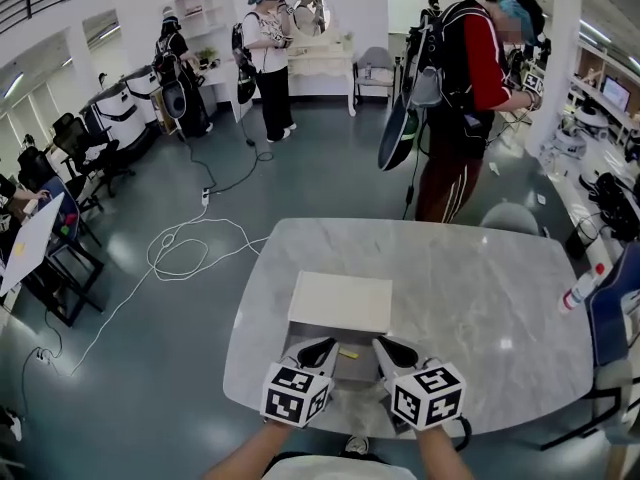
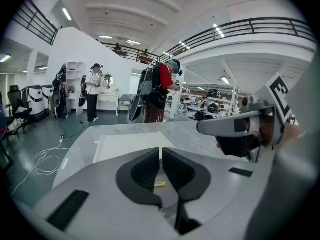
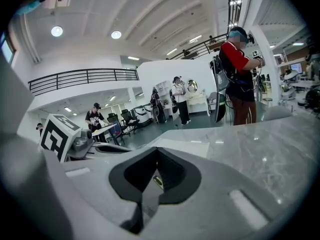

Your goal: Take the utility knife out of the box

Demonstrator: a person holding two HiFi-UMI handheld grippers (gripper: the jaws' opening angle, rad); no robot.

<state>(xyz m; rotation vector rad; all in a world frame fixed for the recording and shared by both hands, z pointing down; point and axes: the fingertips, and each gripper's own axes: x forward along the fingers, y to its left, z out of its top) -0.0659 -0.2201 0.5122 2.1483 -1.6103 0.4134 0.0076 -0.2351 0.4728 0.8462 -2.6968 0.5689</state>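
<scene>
Low in the frame, the left gripper (image 1: 322,348) and right gripper (image 1: 388,348) both have their fingers pressed together on nothing. Between them lies the open grey box (image 1: 352,373), and in it the yellow utility knife (image 1: 347,352), alone and flat, its long axis running left to right across the frame; which end is the tip cannot be told. Just beyond lies a flat white lid (image 1: 340,301) on the marble table (image 1: 480,308). In the upper right stands a person in red (image 1: 470,98).
</scene>
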